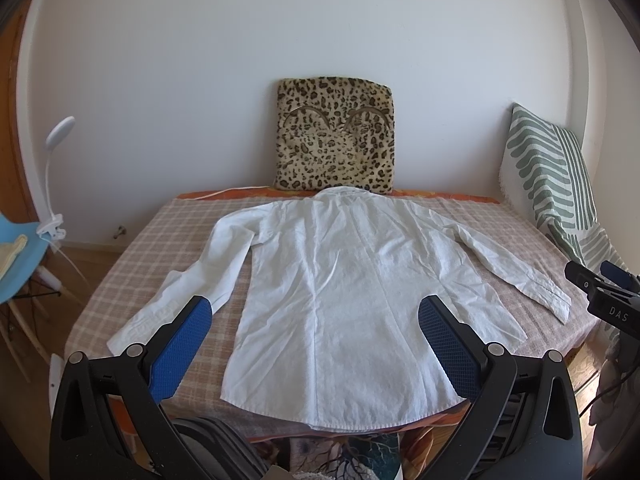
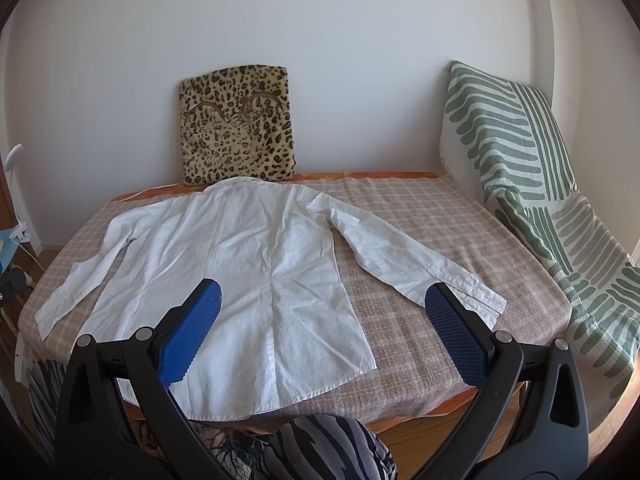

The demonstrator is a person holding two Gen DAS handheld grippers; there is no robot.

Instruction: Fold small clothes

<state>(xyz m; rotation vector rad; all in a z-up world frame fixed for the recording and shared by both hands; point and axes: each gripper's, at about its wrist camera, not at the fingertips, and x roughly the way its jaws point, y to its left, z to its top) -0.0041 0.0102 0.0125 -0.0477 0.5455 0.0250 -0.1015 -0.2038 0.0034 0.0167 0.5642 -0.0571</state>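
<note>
I see the white shirt [image 1: 336,288] spread back-up on the bed [image 2: 420,320], collar at the leopard cushion [image 1: 334,136]; both grippers' jaws gape wide and empty, and only the left view shows a blue chair [image 1: 20,256]

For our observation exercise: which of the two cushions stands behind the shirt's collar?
The leopard-print cushion, upright against the wall behind the white shirt. The green-striped cushion leans at the right-hand side instead.

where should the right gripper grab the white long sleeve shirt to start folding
Take the white long-sleeve shirt by the cuff of its right-hand sleeve. The shirt lies flat, back up, sleeves angled out, and that cuff sits just ahead of the open right gripper. Come in from the near edge, low, pinching the cuff's end.
</note>
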